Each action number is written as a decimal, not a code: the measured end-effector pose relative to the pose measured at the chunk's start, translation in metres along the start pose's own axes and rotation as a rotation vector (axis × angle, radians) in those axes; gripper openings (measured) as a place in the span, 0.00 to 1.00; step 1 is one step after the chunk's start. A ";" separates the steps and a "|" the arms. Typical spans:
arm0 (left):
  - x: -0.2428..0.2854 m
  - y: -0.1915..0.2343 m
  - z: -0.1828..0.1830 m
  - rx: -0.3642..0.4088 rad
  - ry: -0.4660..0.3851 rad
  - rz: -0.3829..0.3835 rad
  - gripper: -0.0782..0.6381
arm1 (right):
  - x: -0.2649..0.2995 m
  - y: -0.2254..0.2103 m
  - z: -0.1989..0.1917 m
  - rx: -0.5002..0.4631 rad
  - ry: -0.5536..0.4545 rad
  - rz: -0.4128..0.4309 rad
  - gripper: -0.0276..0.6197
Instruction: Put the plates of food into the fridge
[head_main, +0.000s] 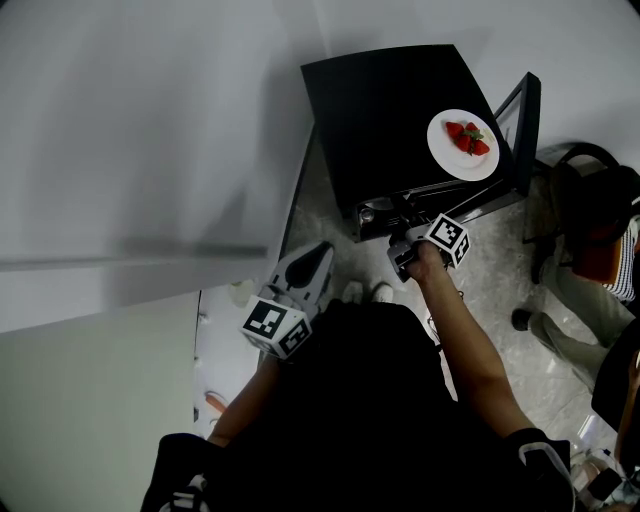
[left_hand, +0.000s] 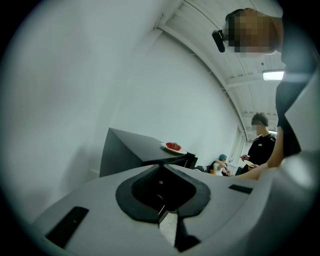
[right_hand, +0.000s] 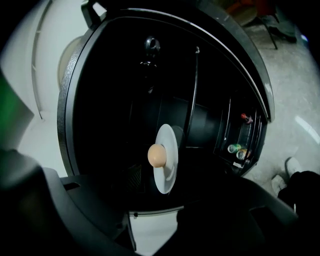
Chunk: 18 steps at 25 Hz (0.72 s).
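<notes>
My right claw (right_hand: 155, 197) stands wide open and has hold of nothing. Its two dark jaws frame the mouth of the fridge (right_hand: 75, 100). Just beyond them, inside the black cavity, sits a white plate (right_hand: 169, 145) with an egg (right_hand: 156, 155) on it, clear of both jaws. This camera is rolled, so the plate shows nearly edge-on. What it rests on is lost in the dark.

Only this view looks into the fridge. It also shows cans (right_hand: 235, 148) racked in the door (right_hand: 250, 135), which is swung open.

The head view shows none of that. There the fridge is a black box seen from above, with my right claw at its front edge. On its top, towards the door side, lies a second plate (head_main: 445, 155) carrying strawberries (head_main: 468, 138).

My left claw (left_hand: 161, 167) is closed, its pads together with nothing between them. It is held back from the fridge, well apart from both plates, close to the white wall (head_main: 150, 150). From there its own view looks along the fridge's side and catches the strawberry plate on top from low down. It also shows a standing person in a black shirt (left_hand: 260, 145) beyond the fridge. The head view shows instead a seated person (head_main: 590, 250) on the door side, over the pale floor (head_main: 500, 290).
</notes>
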<state>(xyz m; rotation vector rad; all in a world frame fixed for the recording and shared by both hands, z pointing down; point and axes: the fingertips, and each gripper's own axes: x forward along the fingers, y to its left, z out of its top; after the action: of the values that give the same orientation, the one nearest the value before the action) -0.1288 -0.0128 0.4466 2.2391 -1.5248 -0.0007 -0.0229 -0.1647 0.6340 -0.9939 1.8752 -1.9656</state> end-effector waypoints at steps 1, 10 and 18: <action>0.000 0.000 0.000 0.000 0.000 -0.002 0.16 | -0.001 -0.001 0.000 -0.010 0.003 -0.007 0.38; 0.004 0.002 0.012 0.012 -0.039 -0.016 0.16 | -0.030 0.014 0.001 -0.200 0.027 0.031 0.38; 0.006 -0.006 0.011 0.012 -0.055 -0.051 0.16 | -0.061 0.070 -0.012 -0.479 0.030 0.159 0.27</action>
<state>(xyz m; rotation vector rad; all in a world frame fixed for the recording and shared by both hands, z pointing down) -0.1238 -0.0201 0.4361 2.3048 -1.4992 -0.0686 -0.0043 -0.1278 0.5499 -0.8929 2.4227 -1.4802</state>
